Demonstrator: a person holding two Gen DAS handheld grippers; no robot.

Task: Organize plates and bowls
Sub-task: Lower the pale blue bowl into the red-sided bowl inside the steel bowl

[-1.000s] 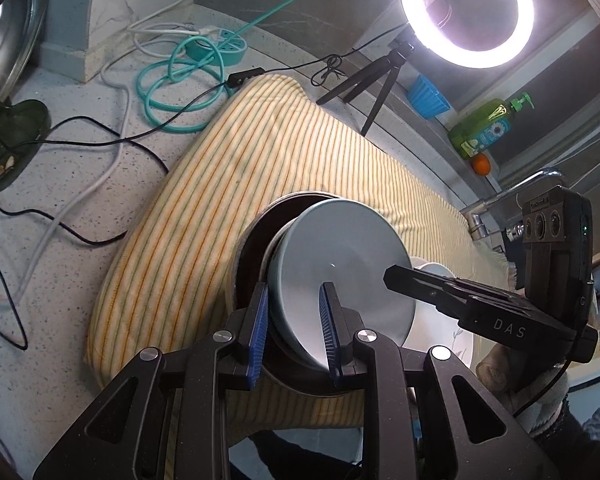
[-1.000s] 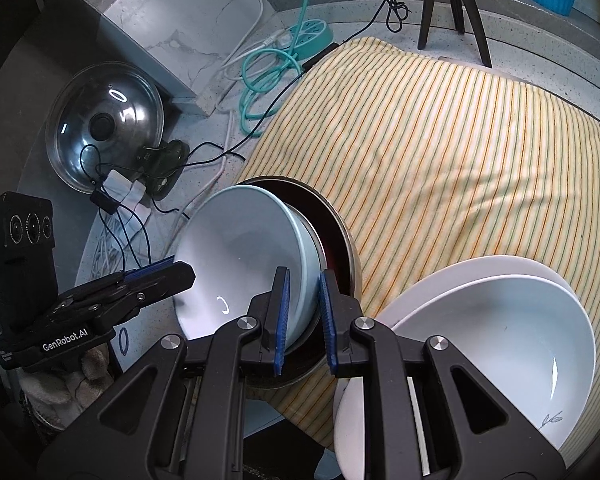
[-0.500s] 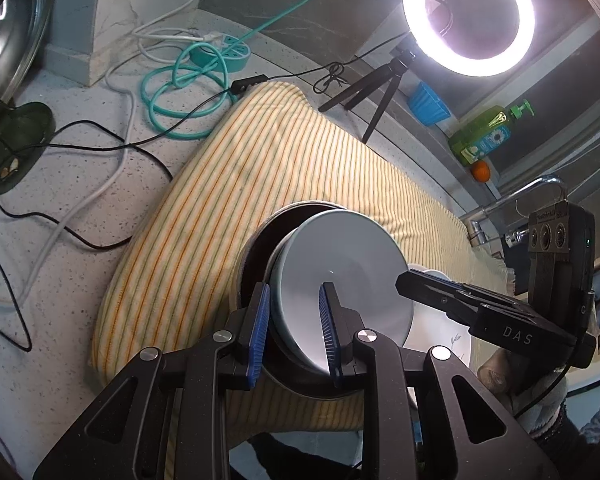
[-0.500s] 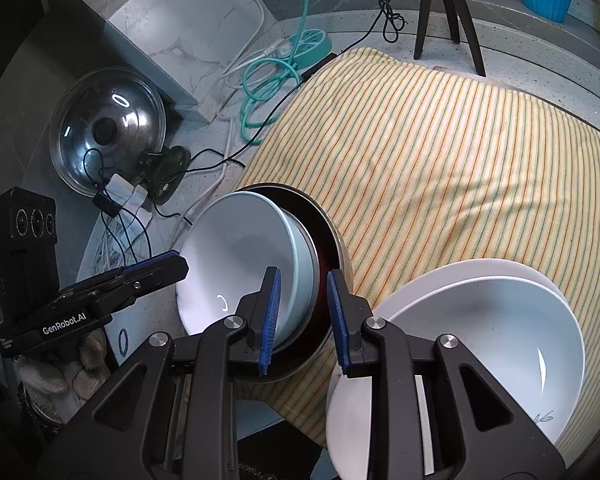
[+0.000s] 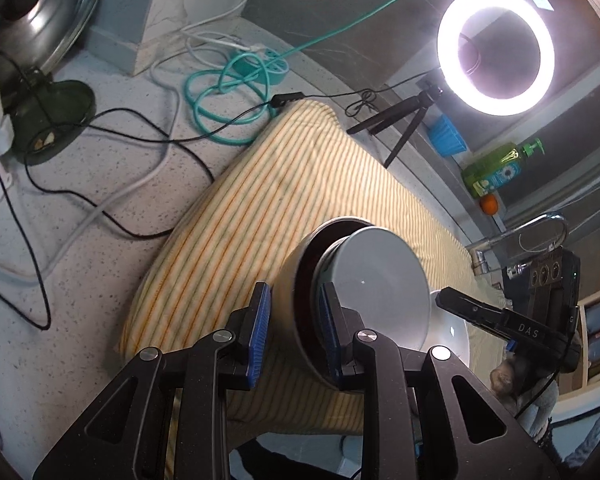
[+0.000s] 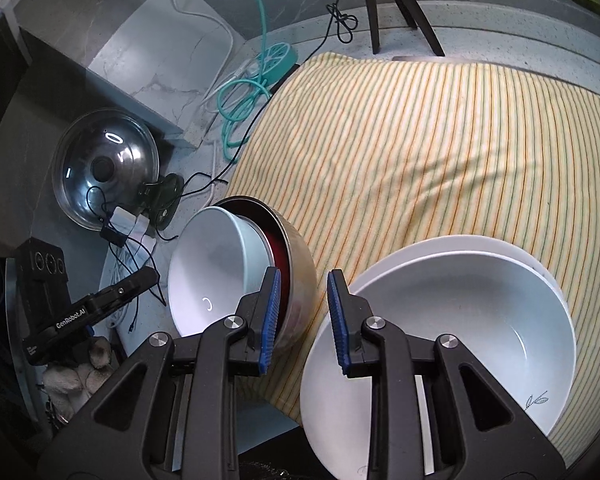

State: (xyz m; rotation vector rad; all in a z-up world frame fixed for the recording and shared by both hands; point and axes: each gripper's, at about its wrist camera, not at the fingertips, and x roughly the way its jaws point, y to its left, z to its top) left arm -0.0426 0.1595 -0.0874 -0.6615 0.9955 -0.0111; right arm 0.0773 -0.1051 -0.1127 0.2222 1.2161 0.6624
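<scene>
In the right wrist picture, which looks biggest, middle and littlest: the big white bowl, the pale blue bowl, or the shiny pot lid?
1. Big white bowl: biggest, though it is nearest the camera, which helps.
2. Pale blue bowl, nested in the metal bowl.
3. Shiny pot lid: looks smallest, but it lies farther off, so its real size is unsure.

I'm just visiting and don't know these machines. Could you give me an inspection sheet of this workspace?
Surface: speckled counter under a striped cloth.
Job's things: pale bowl nested in a steel bowl; large white bowl on a white plate.
Clutter: pot lid, soap bottle.
Grippers: left hand-held gripper open around the steel bowl's rim; right hand-held gripper open.
Cables: teal coil, black leads.
Surroundings: ring light, faucet.
</scene>
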